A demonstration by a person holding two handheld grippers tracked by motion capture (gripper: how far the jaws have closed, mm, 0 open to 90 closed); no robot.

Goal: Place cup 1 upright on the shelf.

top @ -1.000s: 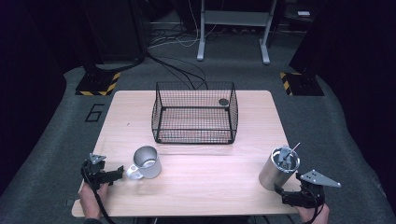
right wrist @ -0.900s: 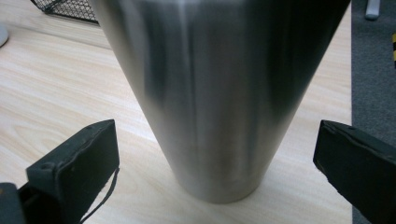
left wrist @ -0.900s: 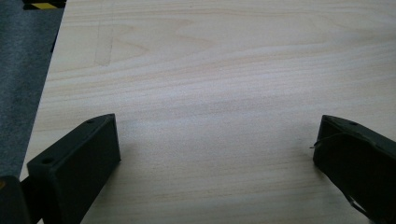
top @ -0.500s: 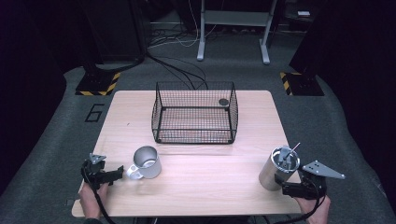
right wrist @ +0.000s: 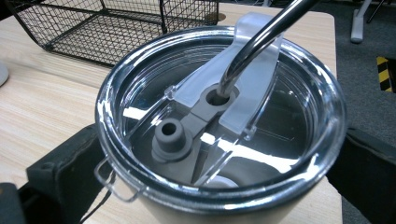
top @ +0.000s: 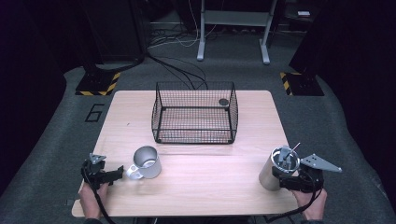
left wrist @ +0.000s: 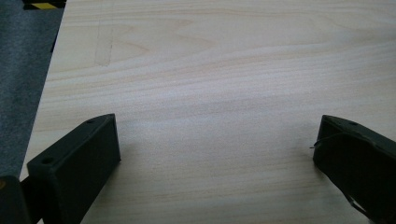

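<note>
A steel tumbler [top: 272, 171] with a clear lid [right wrist: 219, 116] and a metal straw [right wrist: 261, 42] stands near the table's front right corner. My right gripper [top: 284, 177] is open, one jaw on each side of the tumbler just under its rim, close against the wall. An open metal mug [top: 147, 162] stands at the front left with its handle [top: 130, 172] turned toward my left gripper [top: 117, 174]. That gripper is open a short way left of the handle, and bare wood lies between its jaws [left wrist: 217, 144].
A black wire basket [top: 194, 114] stands at the middle back of the wooden table [top: 205, 182], with a small dark round thing [top: 223, 101] at its back right corner. Grey carpet surrounds the table; cables and stand legs lie behind it.
My right gripper has moved left and forward from the table's corner until its jaws came around the tumbler's top. The left gripper and the mug have stayed put.
</note>
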